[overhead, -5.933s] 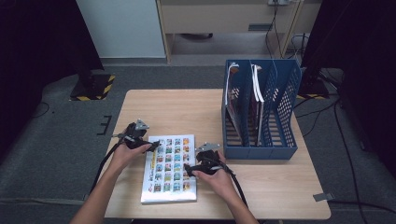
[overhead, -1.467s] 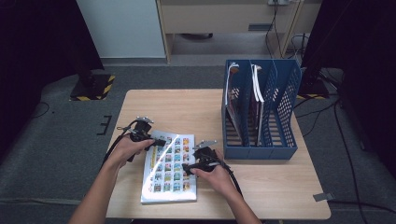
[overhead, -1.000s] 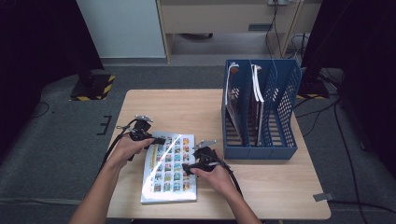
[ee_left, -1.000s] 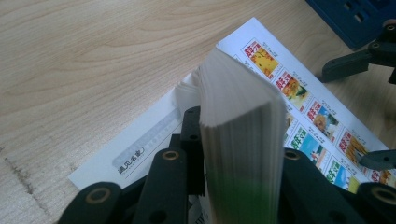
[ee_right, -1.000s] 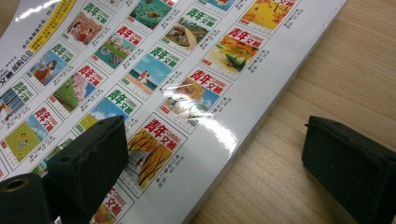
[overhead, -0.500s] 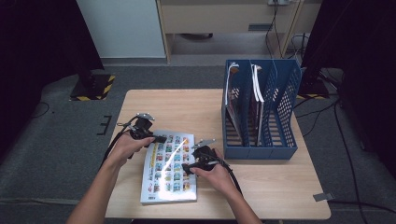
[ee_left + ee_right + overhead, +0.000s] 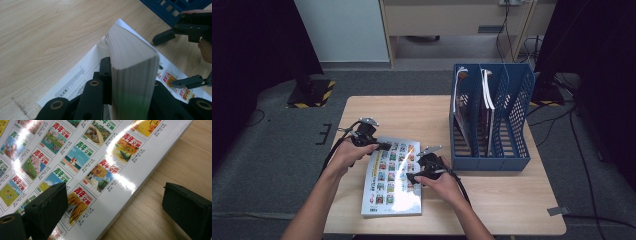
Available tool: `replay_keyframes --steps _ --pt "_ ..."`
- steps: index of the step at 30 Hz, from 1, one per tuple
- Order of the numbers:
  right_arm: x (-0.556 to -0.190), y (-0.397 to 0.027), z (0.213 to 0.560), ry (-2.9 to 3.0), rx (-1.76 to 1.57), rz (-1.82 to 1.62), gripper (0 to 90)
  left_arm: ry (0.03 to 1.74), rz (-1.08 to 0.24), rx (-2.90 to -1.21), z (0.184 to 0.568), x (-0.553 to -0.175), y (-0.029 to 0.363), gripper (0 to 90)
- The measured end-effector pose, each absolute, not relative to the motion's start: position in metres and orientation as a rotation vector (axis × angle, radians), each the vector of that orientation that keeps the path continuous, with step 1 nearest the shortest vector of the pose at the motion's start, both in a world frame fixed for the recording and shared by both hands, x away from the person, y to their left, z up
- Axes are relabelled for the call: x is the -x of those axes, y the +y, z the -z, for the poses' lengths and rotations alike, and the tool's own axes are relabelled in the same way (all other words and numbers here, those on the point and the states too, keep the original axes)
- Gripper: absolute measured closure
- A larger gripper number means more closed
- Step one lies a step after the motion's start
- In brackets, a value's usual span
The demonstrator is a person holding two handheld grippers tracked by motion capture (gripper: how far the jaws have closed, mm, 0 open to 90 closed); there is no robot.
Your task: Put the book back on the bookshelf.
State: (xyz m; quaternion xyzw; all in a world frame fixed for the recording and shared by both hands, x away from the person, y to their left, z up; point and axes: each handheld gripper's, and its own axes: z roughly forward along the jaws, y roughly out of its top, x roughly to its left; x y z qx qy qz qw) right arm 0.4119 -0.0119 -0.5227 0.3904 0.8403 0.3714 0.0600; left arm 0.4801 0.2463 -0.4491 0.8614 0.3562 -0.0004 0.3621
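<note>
A thick book with a glossy cover of small coloured pictures lies on the wooden table. My left gripper is shut on its far left corner and holds that corner a little off the table. In the left gripper view the pale page block stands pinched in my left gripper, above a flat white printed sheet. My right gripper is open at the book's right edge. In the right gripper view, my right gripper has one jaw over the cover and the other over bare wood.
A blue slotted file rack stands at the table's right rear with a few books or folders upright in its left slots. Its corner lies close behind the right gripper. Bare wood lies left of and behind the book.
The left gripper has risen slightly with the book's far left corner in it, tilting that part of the book up. The right gripper has stayed put.
</note>
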Motion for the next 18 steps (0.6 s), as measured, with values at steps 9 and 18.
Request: replay_keyframes --steps 9,18 --pt "-0.422 -0.009 0.516 2.545 -1.192 -1.136 7.2 0.916 -0.032 -2.207 0.436 -0.482 0.25 76.6" --pt "-0.426 -0.008 0.511 2.539 -1.186 -1.132 8.1 0.922 -0.044 -2.186 0.429 -0.483 0.254 76.7"
